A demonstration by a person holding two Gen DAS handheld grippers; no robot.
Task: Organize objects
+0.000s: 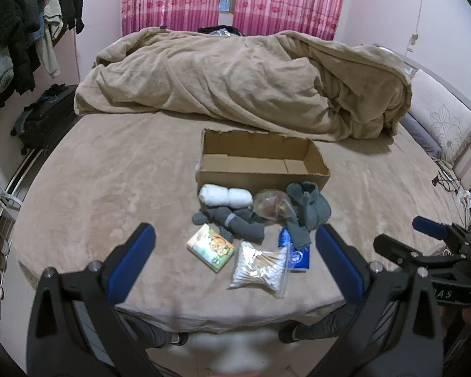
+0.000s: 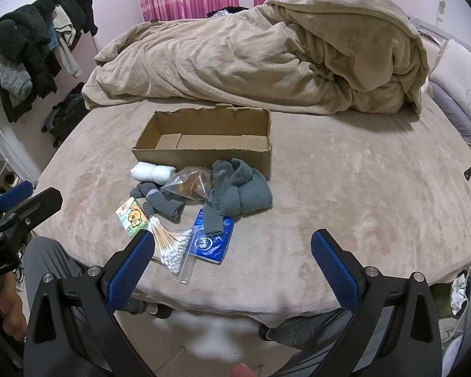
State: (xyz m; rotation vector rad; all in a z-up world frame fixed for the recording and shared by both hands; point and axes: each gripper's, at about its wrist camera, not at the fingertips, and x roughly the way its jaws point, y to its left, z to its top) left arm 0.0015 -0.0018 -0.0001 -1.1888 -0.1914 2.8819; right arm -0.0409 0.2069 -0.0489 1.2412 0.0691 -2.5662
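We have packed nothing yet: the cardboard box sits empty, socks and cotton swabs piled before it, both claws wide.

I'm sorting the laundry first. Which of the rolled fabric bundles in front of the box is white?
The white rolled socks, lying at the left against the cardboard box. The other bundles, the dark grey socks and grey knit piece, are grey.

The box sits on the bed, the duvet behind it. Touching its front wall lie a towel roll, a bag and a knit. Nearer lie socks, a card pack, swabs and a pouch.
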